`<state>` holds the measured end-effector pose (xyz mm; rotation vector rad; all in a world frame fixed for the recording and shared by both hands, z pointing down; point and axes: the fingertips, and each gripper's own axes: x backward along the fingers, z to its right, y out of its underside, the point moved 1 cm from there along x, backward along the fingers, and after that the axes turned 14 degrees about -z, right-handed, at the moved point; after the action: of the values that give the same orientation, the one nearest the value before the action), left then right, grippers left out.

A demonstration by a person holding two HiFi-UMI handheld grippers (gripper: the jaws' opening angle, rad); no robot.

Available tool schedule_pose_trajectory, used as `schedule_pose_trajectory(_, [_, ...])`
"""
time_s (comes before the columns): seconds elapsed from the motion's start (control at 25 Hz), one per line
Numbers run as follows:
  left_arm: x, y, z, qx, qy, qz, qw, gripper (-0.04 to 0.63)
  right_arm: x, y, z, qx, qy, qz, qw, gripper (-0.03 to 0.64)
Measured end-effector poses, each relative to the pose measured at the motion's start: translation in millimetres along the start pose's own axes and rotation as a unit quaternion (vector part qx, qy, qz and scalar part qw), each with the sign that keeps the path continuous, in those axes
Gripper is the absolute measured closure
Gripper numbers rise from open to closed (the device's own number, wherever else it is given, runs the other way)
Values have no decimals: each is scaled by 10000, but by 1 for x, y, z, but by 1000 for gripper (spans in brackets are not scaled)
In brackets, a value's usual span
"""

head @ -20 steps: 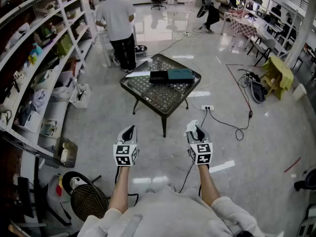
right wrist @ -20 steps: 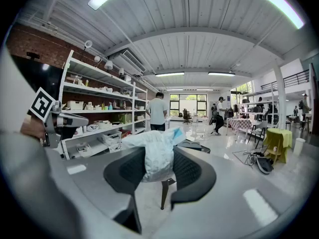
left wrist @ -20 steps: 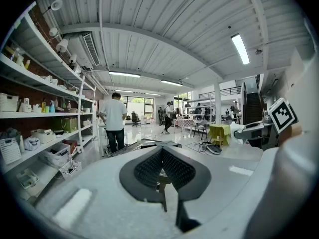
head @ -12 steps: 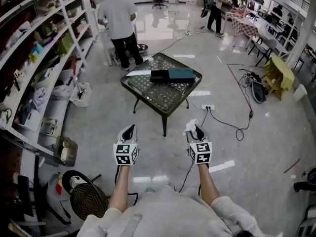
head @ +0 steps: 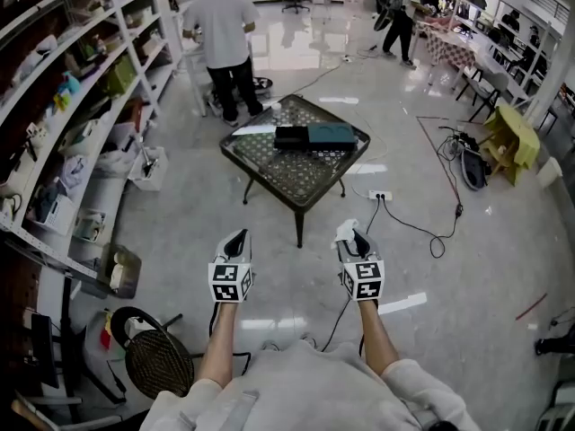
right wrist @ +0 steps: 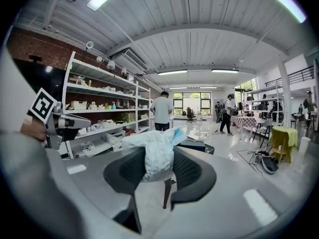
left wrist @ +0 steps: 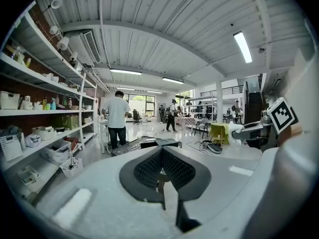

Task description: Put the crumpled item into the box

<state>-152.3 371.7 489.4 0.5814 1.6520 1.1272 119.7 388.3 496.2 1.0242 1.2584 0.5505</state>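
In an open workshop, well short of a low metal table (head: 269,182) bearing the dark box (head: 310,137), the task looks about half done. The crumpled item (right wrist: 158,156), a white wad with a blue edge, is off the floor but has yet to be carried over and dropped in. The right gripper (head: 353,236) clamps it between half-spread jaws, while the left gripper (head: 235,239) has its jaws pressed together on nothing.

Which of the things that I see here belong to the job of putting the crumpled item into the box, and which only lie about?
For the job: crumpled item, held in the right gripper jaws; box on the table.
Lying about: shelves, power strip, cables, empty left gripper.
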Motion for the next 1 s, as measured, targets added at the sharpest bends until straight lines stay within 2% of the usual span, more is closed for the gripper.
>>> schedule_pose_trajectory(0.52, [-23, 1, 33, 84, -196, -80, 9997, 591, -10, 11, 34, 149, -271, -79, 9995, 474])
schedule_pose_trajectory(1.0, [-53, -8, 33, 67, -184, -137, 9997, 591, -35, 10, 52, 88, -305, -136, 9994, 474])
